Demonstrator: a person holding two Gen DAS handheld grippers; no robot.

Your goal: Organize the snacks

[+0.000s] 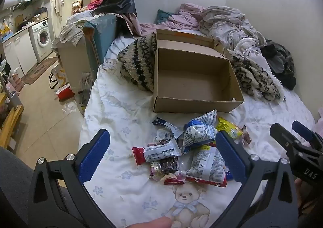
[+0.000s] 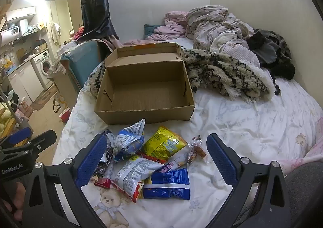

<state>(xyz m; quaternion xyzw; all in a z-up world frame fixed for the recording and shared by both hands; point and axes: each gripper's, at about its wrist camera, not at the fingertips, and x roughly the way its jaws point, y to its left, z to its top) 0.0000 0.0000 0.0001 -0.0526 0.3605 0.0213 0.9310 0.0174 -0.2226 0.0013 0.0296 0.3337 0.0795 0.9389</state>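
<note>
A pile of snack packets (image 1: 187,151) lies on the white bedsheet in front of an open, empty cardboard box (image 1: 193,78). In the right wrist view the pile (image 2: 149,159) includes a yellow bag (image 2: 163,143), a blue packet (image 2: 169,183) and a blue-white crumpled bag (image 2: 129,139), below the box (image 2: 145,90). My left gripper (image 1: 161,153) is open and empty, its blue pads on either side of the pile. My right gripper (image 2: 155,159) is open and empty, also spanning the pile. The right gripper also shows at the left wrist view's right edge (image 1: 298,139).
A black-and-cream fuzzy blanket (image 2: 226,74) lies behind and beside the box. Crumpled bedding and clothes (image 2: 218,27) are heaped at the bed's far end by the wall. The bed's left edge drops to a tiled floor (image 1: 46,127) with bags and a washing machine (image 1: 43,38).
</note>
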